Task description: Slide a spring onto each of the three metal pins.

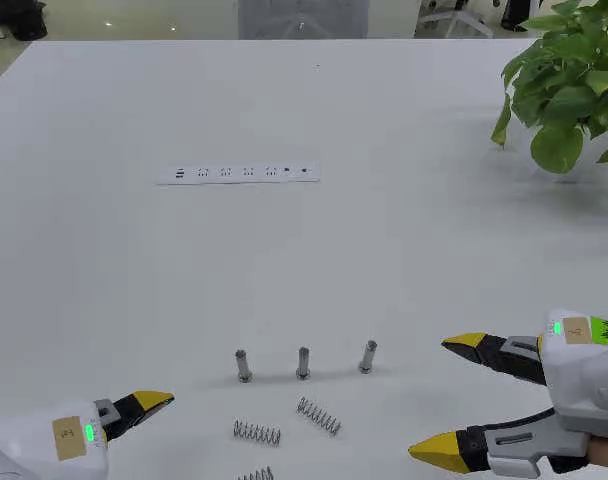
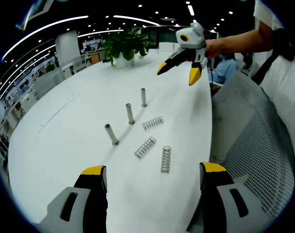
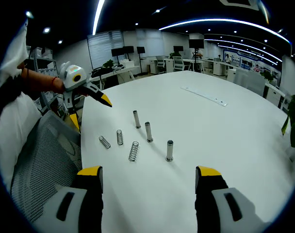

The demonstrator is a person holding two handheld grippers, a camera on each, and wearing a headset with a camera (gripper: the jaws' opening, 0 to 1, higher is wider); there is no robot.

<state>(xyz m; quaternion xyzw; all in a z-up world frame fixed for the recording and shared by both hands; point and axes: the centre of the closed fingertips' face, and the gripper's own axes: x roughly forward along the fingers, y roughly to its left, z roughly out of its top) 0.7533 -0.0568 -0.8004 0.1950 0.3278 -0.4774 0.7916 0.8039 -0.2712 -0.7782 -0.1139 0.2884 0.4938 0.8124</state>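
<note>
At the near left edge of the head view you held the left gripper (image 1: 136, 408) just above the white table (image 1: 104, 270). In the left gripper view its jaws stood wide apart with nothing between them, pointing across the tabletop toward the parts.

Right of it, near the table's front edge, the three metal pins (image 1: 303, 362) stood upright in a row, spaced apart from one another, each one bare. The three springs (image 1: 318, 416) lay flat on the table just in front of the pins, touching none of them. One lay below the left pin, one sat at a slant below the middle pin, and the nearest was cut off by the bottom of the head view. Farther back, a flush socket strip (image 1: 239, 173) ran across the table.

To the right you held the right gripper (image 1: 446, 396) beside the pins but apart from them. Its yellow-tipped jaws were spread wide and empty, pointing left toward the row. A leafy plant (image 1: 569, 80) stood at the far right corner.
</note>
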